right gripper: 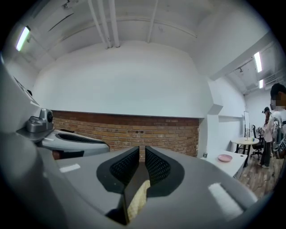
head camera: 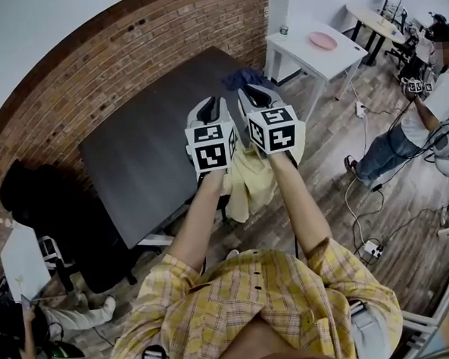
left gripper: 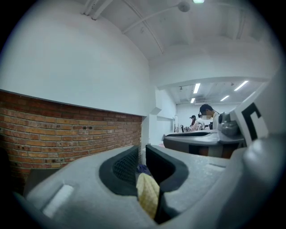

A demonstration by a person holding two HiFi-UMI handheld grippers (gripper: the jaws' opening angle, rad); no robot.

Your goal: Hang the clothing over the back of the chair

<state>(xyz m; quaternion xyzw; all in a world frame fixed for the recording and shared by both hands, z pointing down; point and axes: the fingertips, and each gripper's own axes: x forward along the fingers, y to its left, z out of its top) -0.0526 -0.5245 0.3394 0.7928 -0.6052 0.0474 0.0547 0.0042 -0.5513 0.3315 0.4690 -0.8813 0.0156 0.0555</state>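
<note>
Where the brick wall runs off to the far left, a black chair point(head camera: 60, 223) stands beside the dark worktop point(head camera: 147, 157), apart from the tongs and the clothing. Next to it the worktop spreads wide, with most of its top bare. At its near edge a person in a yellow checked shirt holds both arms out, the two tongs side by side and nearly touching. The left tongs point(head camera: 211, 107) are pressed together on a fold of the yellow clothing point(head camera: 251, 182): in the left gripper view the pale cloth bunches up at the root of the jaws, with only a thin slit left between the tips. The clothing hangs below the two tongs, draping down past the worktop's near edge; whether it brushes that edge I cannot tell. The right tongs point(head camera: 256, 95) pinch the same clothing, and the right gripper view shows a strip of yellow cloth wedged between jaws that stand close. Just beyond the tongs a crumpled blue cloth point(head camera: 241, 78) lies at the dark worktop's far corner. Further right stands a white worktop point(head camera: 308, 60) carrying a pink plate point(head camera: 323, 41). At the far right another person point(head camera: 425, 117) stands on the wooden floor, amid trailing cables.
</note>
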